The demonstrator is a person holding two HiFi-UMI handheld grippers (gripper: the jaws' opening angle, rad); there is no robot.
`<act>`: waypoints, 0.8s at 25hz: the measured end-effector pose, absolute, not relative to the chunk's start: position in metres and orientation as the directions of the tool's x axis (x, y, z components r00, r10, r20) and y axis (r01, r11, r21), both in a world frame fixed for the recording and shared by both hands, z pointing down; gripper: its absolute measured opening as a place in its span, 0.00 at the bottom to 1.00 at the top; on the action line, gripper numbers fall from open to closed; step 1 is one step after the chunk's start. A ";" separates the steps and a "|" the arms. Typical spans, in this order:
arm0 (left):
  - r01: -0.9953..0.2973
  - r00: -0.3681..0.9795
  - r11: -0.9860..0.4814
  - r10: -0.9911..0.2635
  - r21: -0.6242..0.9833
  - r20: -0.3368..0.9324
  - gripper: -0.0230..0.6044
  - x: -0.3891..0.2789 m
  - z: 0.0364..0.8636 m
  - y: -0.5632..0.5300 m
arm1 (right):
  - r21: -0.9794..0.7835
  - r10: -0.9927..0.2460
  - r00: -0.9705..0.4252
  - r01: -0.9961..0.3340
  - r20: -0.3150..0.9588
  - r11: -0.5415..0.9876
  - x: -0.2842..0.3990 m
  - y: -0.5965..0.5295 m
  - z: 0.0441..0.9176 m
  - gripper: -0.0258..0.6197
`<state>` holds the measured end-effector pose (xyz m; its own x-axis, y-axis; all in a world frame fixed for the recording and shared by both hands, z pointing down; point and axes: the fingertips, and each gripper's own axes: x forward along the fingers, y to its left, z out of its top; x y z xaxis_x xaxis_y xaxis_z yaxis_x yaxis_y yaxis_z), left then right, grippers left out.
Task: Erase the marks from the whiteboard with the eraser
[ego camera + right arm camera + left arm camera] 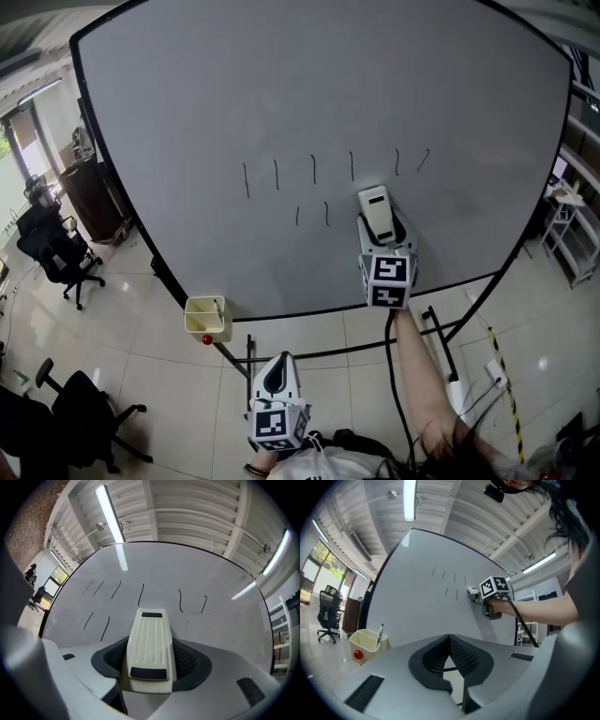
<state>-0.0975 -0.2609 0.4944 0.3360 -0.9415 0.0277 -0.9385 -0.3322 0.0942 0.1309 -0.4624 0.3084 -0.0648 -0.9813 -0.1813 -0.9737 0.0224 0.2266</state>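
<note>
A large whiteboard [216, 103] on a stand carries several short black marks [277, 173] in an upper row and two lower marks [326, 214]. My right gripper [382, 225] is shut on a white ribbed eraser [150, 644], held up to the board just right of the two lower marks [105, 627] and below the upper row [180, 600]. My left gripper [275, 379] hangs low, well below the board, its jaws [450, 660] shut with nothing between them. In the left gripper view the right gripper [480, 594] and the arm holding it show against the board.
A cream pen tub [206, 317] with a marker and a red ball hangs at the board's lower left edge. The stand's black legs [248, 352] cross the tiled floor. Office chairs [56, 253] stand at left, a cable and shelving [574, 234] at right.
</note>
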 end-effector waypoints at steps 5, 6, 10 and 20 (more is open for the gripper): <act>-0.951 0.292 -0.288 -0.956 0.114 0.016 0.03 -0.103 0.490 -0.280 | 0.186 -0.985 -0.060 -0.982 -0.159 0.030 0.140 -0.472 0.333 0.48; -0.952 0.283 -0.279 -0.959 0.124 0.015 0.03 -0.104 0.489 -0.282 | 0.186 -0.988 -0.063 -0.982 -0.140 0.036 0.139 -0.473 0.341 0.47; -0.954 0.272 -0.266 -0.962 0.137 0.027 0.03 -0.102 0.492 -0.286 | 0.172 -0.996 -0.074 -0.983 -0.041 0.066 0.135 -0.472 0.390 0.47; -0.956 0.273 -0.268 -0.961 0.123 0.032 0.03 -0.097 0.487 -0.295 | -0.116 -0.988 -0.024 -0.992 -0.152 0.042 0.164 -0.455 0.345 0.47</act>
